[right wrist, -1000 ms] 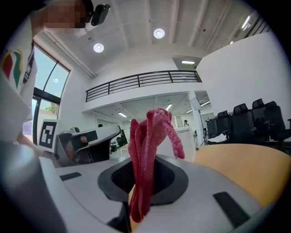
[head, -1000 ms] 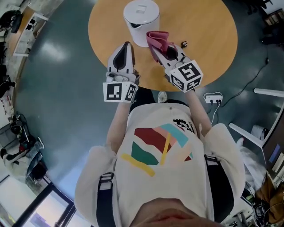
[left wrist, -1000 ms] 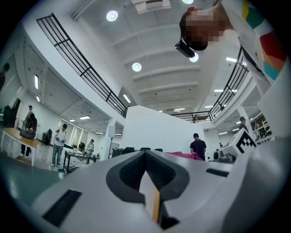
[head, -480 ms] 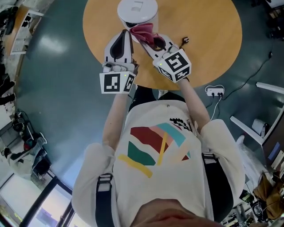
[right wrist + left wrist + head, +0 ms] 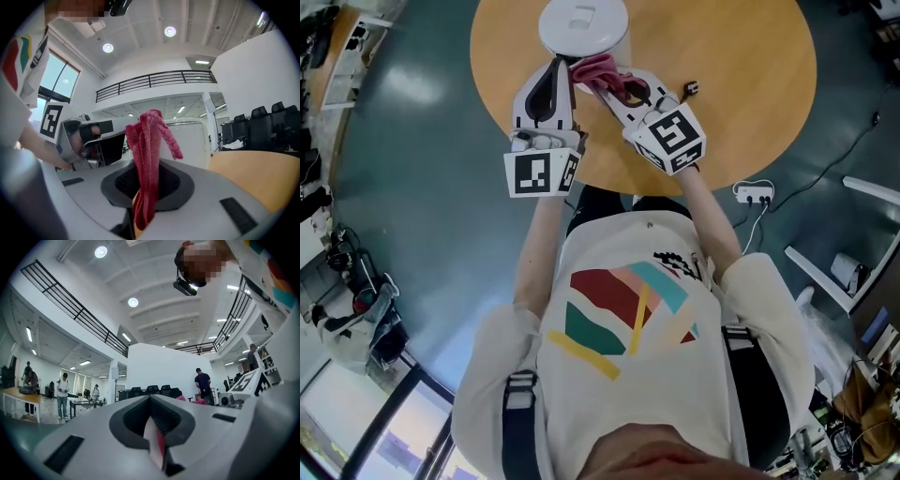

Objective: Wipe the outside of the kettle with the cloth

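Note:
A white kettle [image 5: 581,23] with a closed lid stands at the far side of the round wooden table [image 5: 741,84]. My right gripper [image 5: 614,89] is shut on a pink-red cloth [image 5: 598,70], and the bunched cloth lies against the kettle's near side. In the right gripper view the cloth [image 5: 147,154] stands up from the jaws in front of the kettle's white body [image 5: 187,140]. My left gripper [image 5: 555,64] is shut with nothing held, its tip close to the kettle's front left, beside the cloth. The left gripper view looks over its closed jaws [image 5: 151,401].
A small dark object [image 5: 690,90] lies on the table right of the right gripper. A white power strip [image 5: 754,193] sits on the floor below the table's near edge. People stand and chairs are lined up far off in the hall.
Both grippers have moved away from the person toward the kettle. The cloth, a little short of the kettle before, now rests against its side. Both grippers stayed shut.

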